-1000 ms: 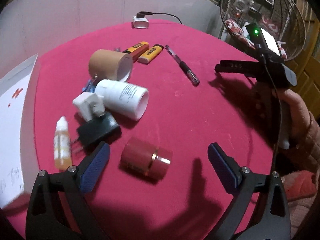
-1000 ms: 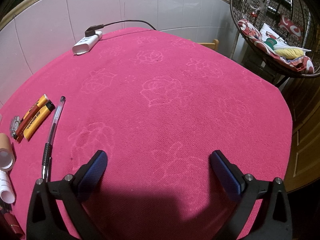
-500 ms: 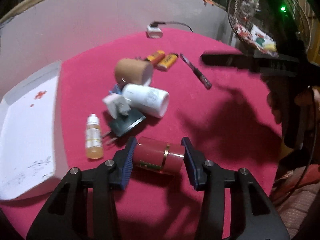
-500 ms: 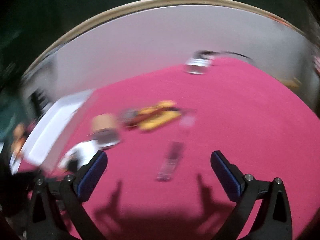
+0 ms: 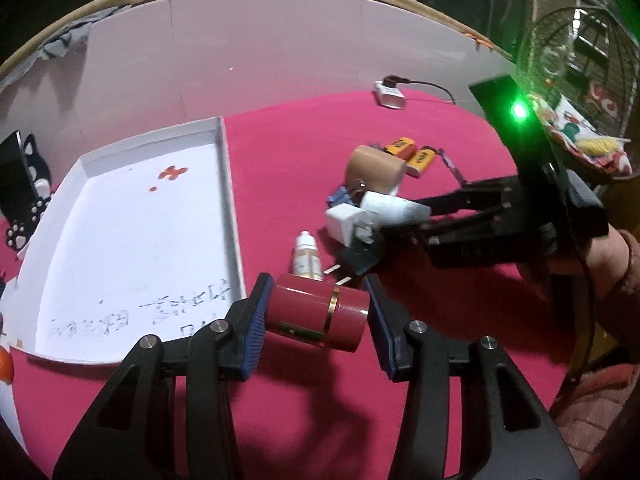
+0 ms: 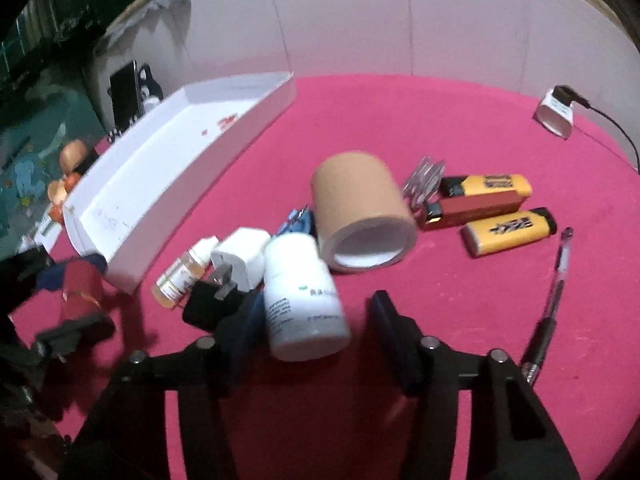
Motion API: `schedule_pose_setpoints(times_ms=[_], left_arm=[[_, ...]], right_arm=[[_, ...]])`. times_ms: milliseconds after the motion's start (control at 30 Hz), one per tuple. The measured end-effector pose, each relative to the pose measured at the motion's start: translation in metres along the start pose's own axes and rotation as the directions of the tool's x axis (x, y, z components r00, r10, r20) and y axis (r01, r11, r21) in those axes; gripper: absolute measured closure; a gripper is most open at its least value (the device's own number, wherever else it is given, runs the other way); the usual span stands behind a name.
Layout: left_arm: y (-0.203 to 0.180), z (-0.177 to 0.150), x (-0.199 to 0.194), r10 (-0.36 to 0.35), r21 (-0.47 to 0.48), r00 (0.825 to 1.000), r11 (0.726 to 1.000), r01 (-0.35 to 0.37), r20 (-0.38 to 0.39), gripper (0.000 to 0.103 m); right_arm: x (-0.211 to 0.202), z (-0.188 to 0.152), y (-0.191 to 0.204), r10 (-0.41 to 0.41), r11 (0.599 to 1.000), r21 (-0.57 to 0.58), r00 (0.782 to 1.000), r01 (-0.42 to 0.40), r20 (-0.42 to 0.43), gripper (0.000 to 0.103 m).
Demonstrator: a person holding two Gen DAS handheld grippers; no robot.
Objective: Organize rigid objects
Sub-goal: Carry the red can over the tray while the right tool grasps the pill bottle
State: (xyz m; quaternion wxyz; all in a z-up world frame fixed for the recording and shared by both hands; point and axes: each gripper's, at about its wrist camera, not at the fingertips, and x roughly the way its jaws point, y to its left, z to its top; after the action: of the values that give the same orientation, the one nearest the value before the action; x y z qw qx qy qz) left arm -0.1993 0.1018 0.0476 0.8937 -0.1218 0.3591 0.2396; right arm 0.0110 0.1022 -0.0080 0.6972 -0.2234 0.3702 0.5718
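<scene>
While the pink cloth (image 5: 304,152) spreads under everything, we take the white tray (image 5: 132,232) as our landmark: it is the largest thing here, a shallow open box with scrawled writing and a red mark on its floor.

Just off the tray's near corner, the left gripper (image 5: 318,314) is clamped on the red canister (image 5: 316,312); both blue pads press its two ends, and the canister with its gold band sits sideways between them, clear of the cloth.

Farther from the tray, across the pile, the right gripper (image 6: 316,312) reaches in. Its jaws have just been closing and stand about half apart, with the white bottle (image 6: 302,296) between them. The left pad lies against the bottle's side; a gap shows by the right pad, so we see no grip there.

Beyond the bottle, on the side away from the tray's near end, lies the brown cardboard tube (image 6: 362,210), on its side with its open mouth facing us. Past that, well apart from the tray, are the lighters (image 6: 492,210), two yellow and one red, and a pen (image 6: 554,300).

Between bottle and tray lie the white plug (image 6: 244,258), the black adapter (image 6: 212,304) and the small dropper bottle (image 6: 182,278), close together.
</scene>
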Motion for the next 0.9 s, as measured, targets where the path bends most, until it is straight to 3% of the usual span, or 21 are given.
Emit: schedule_pose_setpoints(times_ms=[33, 67, 100, 133, 333, 567, 900], left_arm=[[0.001, 0.003, 0.003, 0.008, -0.009, 1.000, 1.000, -0.008, -0.004, 0.058], [0.003, 0.005, 0.005, 0.020, -0.019, 1.000, 1.000, -0.020, -0.007, 0.058], [0.004, 0.006, 0.005, 0.033, -0.027, 0.999, 0.999, -0.033, -0.008, 0.058], [0.005, 0.007, 0.005, 0.044, -0.033, 0.999, 0.998, -0.044, -0.009, 0.058], [0.016, 0.012, -0.003, 0.111, -0.070, 0.994, 0.991, -0.110, 0.013, 0.058], [0.034, 0.023, -0.025, 0.170, -0.123, 0.982, 0.979, -0.160, 0.076, 0.058], [0.079, 0.036, -0.071, 0.275, -0.216, 0.949, 0.947, -0.239, 0.156, 0.058]], right_arm=[[0.000, 0.000, 0.002, -0.010, 1.000, -0.013, 1.000, 0.010, 0.000, 0.049], [0.001, 0.000, 0.003, -0.014, 1.000, -0.022, 1.000, 0.014, -0.002, 0.054], [0.001, 0.001, 0.004, -0.010, 1.000, -0.027, 1.000, 0.010, -0.005, 0.065], [0.000, 0.001, 0.003, -0.015, 1.000, -0.028, 1.000, 0.015, -0.005, 0.066], [-0.032, -0.004, -0.005, 0.009, 1.000, 0.022, 0.997, -0.011, 0.080, 0.067], [-0.095, 0.015, 0.014, -0.003, 1.000, -0.021, 0.966, 0.009, 0.259, 0.067], [-0.103, 0.052, 0.066, 0.017, 0.996, -0.089, 0.941, 0.014, 0.337, 0.067]])
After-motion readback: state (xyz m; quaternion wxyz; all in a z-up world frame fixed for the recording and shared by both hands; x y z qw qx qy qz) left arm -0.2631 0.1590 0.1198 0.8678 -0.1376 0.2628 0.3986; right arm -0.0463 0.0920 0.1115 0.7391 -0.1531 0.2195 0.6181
